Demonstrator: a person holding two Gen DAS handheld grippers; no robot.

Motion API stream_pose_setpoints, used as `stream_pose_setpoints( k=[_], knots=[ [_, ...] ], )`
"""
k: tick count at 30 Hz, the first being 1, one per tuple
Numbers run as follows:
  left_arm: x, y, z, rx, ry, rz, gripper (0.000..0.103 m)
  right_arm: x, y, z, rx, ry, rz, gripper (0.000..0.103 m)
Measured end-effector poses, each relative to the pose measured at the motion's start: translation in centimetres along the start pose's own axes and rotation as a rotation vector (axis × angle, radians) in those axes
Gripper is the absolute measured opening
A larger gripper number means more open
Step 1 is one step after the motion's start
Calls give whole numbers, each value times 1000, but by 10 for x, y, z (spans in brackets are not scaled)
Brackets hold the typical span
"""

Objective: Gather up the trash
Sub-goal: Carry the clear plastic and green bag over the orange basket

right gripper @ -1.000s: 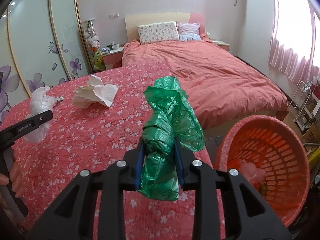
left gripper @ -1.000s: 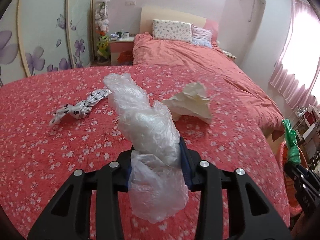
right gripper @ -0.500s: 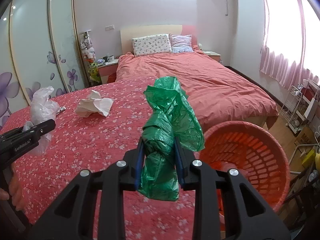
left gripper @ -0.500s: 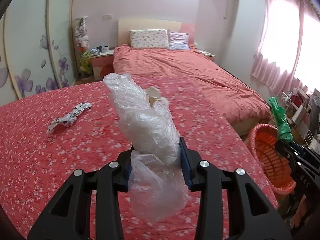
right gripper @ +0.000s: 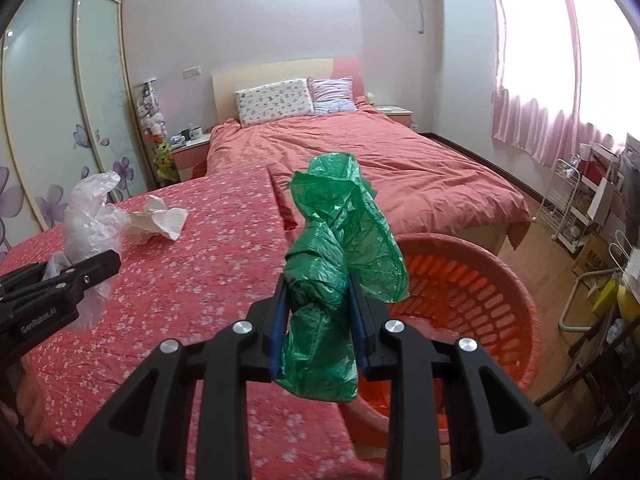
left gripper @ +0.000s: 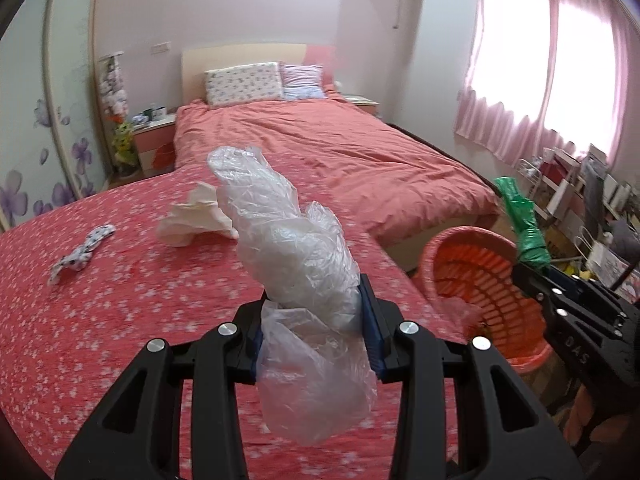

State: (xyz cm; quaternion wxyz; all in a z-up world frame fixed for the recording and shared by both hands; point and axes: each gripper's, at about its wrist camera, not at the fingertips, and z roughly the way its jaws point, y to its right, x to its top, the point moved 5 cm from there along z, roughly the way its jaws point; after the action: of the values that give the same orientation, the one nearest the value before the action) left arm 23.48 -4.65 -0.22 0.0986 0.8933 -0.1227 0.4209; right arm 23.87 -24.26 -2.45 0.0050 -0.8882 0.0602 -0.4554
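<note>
1. Between the fingers of your left tool (left gripper: 314, 334), a crumpled clear plastic bag (left gripper: 298, 264) is clamped upright, its loose end hanging below the pads, above the red flowered bedspread (left gripper: 100, 320).
2. Your right tool (right gripper: 320, 320) is clenched on a green plastic bag (right gripper: 340, 256), held just above the near rim of the orange basket (right gripper: 500, 280).
3. That basket stands on the floor beside the bedspread's edge; something pale lies inside it, too blurred to name.
4. On the bedspread behind the clear bag lies a crumpled sheet of white paper (left gripper: 196, 218), and well to its left a small black-and-white spotted cloth (left gripper: 80, 254).
5. Beyond them is a bed (left gripper: 320, 148) with a salmon cover and two pillows (left gripper: 242, 82).
</note>
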Motion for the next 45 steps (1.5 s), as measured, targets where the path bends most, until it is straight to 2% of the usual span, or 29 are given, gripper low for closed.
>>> stream_pose_setpoints(
  k=[19, 29, 39, 45],
  knots=[
    [-6, 99, 28, -166, -41, 91, 39, -15, 85, -2, -78, -5, 110, 28],
    [-11, 144, 45, -219, -70, 144, 39, -26, 124, 4, -116, -20, 149, 28],
    [-14, 171, 61, -251, -96, 169, 39, -34, 148, 16, -127, -36, 178, 28],
    [-14, 178, 69, -260, -111, 174, 39, -36, 150, 22, -135, -45, 191, 28]
  ],
)
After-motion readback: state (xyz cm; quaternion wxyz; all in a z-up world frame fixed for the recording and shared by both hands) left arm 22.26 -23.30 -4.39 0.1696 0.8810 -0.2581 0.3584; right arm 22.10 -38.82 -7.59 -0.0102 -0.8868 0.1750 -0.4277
